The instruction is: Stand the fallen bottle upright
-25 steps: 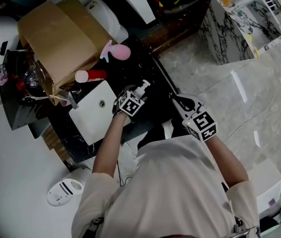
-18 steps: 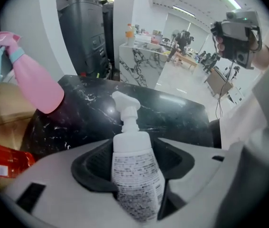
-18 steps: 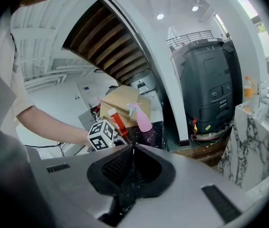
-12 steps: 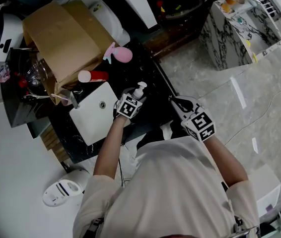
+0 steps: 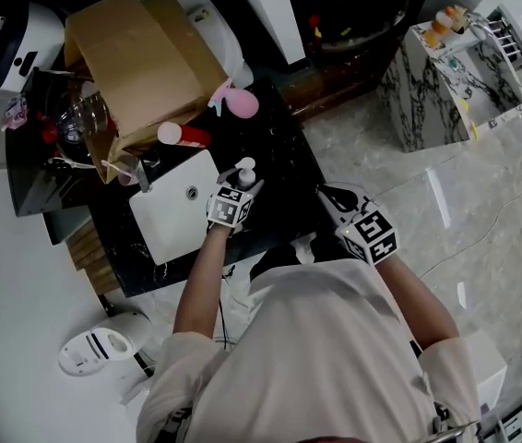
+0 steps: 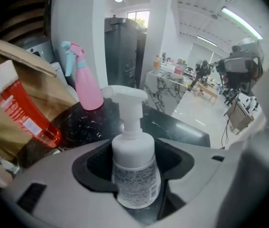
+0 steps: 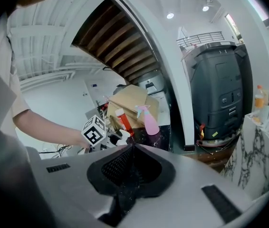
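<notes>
- Step in hand: righting. Your left gripper (image 5: 237,192) has just been closing its jaws and now clamps the white plastic pump bottle (image 6: 133,172), nozzle up, over the black speckled counter (image 6: 84,125).
- Next, as I judge it: seat the base flat, then release.
- Right gripper (image 7: 130,170): jaws together, empty.
- Hidden: the jaws cover the bottle's base, so contact with the counter is unclear.

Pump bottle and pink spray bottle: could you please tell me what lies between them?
Only bare black countertop separates the pump bottle from the pink spray bottle, as the left gripper view shows.
</notes>
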